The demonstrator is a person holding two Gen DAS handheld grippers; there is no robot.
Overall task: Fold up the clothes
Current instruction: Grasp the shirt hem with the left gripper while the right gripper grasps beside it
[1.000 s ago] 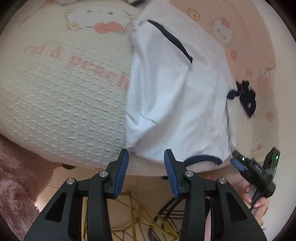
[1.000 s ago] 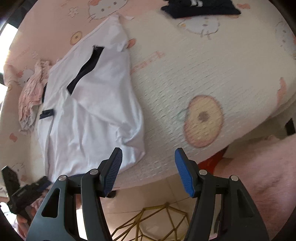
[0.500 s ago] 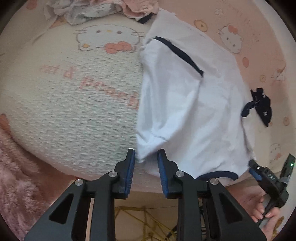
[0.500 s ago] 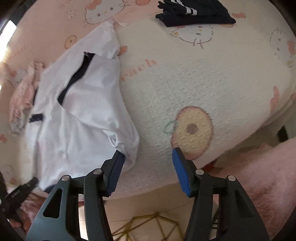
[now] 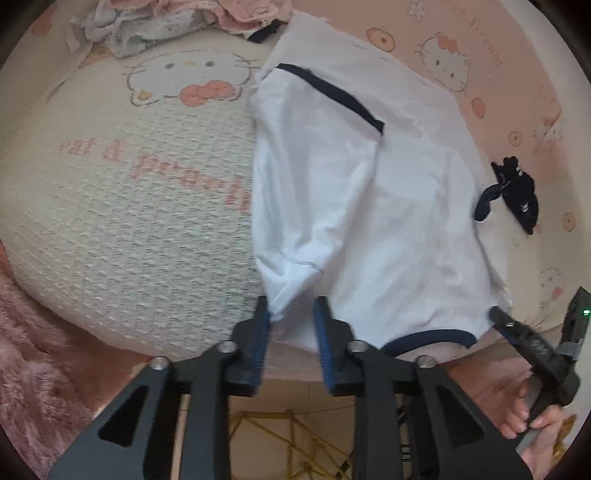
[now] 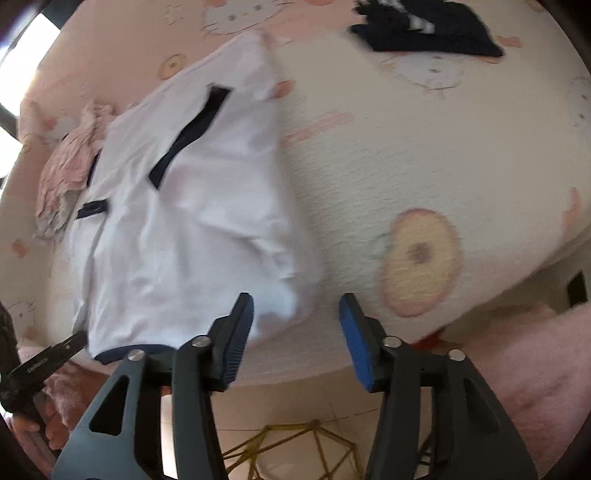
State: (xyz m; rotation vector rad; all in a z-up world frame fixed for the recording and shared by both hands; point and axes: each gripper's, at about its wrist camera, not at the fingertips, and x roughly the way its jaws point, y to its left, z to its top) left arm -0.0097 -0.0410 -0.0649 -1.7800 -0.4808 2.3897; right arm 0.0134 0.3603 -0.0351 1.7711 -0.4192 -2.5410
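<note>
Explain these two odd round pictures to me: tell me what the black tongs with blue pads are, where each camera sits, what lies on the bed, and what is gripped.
No robot here: a person holds a hand-held gripper in each hand, each with a fisheye camera looking along its fingers. On the cartoon-cat bedspread lie a white T-shirt with navy trim, a folded navy garment and crumpled pink clothes. The left gripper has the shirt's corner between its fingers, which are opening. The right gripper is closing at the shirt's edge, gripping nothing yet.

Left gripper [image 5: 290, 310] opening, right gripper [image 6: 295, 308] closing.
</note>
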